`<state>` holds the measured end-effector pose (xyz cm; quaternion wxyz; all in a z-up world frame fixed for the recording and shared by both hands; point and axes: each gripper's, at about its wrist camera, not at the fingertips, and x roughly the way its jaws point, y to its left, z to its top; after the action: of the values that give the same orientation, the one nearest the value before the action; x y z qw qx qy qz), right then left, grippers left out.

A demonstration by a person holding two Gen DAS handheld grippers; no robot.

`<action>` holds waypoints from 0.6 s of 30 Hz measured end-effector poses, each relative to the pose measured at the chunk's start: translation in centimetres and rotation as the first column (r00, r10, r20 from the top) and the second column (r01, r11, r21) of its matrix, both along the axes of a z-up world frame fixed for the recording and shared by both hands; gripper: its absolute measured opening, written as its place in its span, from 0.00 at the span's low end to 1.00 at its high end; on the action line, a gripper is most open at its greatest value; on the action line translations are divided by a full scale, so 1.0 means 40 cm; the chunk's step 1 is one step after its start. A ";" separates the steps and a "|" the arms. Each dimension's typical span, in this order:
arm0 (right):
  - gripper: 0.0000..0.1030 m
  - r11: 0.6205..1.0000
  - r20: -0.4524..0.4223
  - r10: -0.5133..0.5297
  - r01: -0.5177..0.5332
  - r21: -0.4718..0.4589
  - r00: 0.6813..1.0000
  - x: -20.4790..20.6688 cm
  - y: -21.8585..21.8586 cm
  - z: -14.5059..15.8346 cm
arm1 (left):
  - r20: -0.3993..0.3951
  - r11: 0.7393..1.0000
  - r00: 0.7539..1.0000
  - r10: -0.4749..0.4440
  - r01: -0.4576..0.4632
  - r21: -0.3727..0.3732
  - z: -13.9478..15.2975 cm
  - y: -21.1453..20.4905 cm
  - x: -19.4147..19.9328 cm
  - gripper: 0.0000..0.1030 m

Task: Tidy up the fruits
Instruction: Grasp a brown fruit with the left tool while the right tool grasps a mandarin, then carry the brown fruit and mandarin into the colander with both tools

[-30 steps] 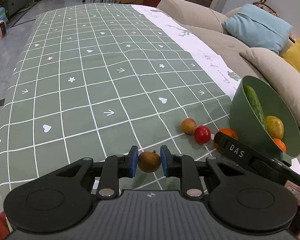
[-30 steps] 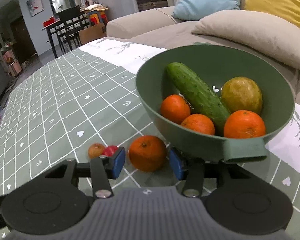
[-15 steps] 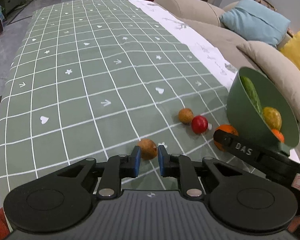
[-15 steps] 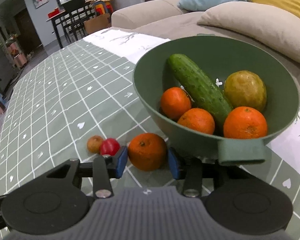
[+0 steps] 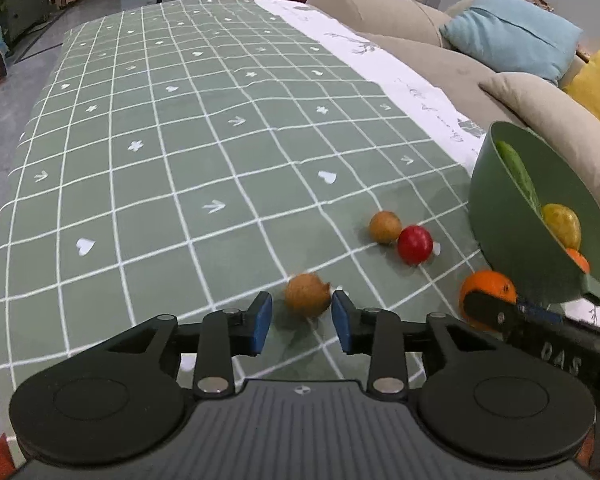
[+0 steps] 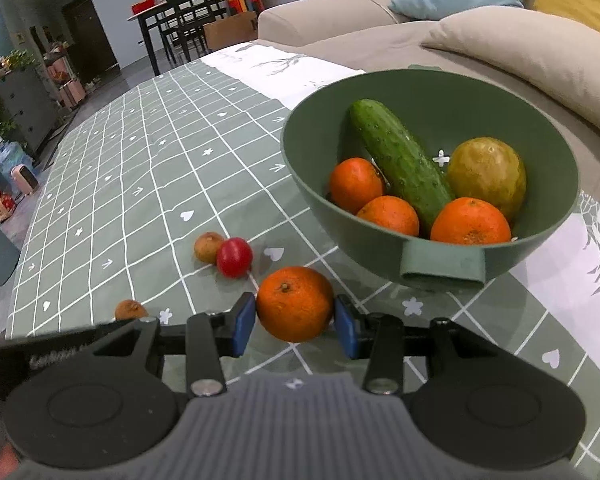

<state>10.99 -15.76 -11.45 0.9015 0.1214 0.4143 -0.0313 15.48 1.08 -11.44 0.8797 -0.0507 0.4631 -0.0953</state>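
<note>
1. Tablecloth [image 5: 172, 152] bare twd far edge & left edge: free passage.
2. Green bowl [image 6: 440, 264] blocks the sofa-side edge.
3. Brown fruit [image 5: 385, 227] + red fruit [image 5: 415, 244], prob. touching, sit near the bowl.

"DAS" on the right tongs [image 5: 496, 314]

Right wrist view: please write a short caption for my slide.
Right tongs closed on an orange beside the green bowl of fruit.

brown fruit [image 5: 308, 294]: blurred | orange [image 5: 487, 289]: partly behind right tongs [image 5: 485, 312]
</note>
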 end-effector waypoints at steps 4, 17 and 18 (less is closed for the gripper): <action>0.38 1.000 -0.012 0.007 -0.007 0.000 1.000 -0.007 -0.005 0.000 | -0.006 1.000 1.000 -0.016 0.016 -0.002 -0.006 -0.010 0.017 0.34; 0.38 0.994 0.042 0.108 -0.108 0.002 0.993 -0.046 -0.001 0.072 | 0.026 0.999 0.999 -0.028 0.029 -0.024 0.083 -0.033 -0.045 0.29; 0.38 0.993 0.053 0.116 -0.116 0.002 0.992 -0.051 -0.004 0.084 | 0.029 0.999 0.999 -0.035 0.035 -0.029 0.094 -0.040 -0.049 0.29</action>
<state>8.95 -15.93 -8.11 0.9121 0.1001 0.3969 0.0253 13.50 -0.50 -7.69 0.8836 -0.0540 0.4498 -0.1182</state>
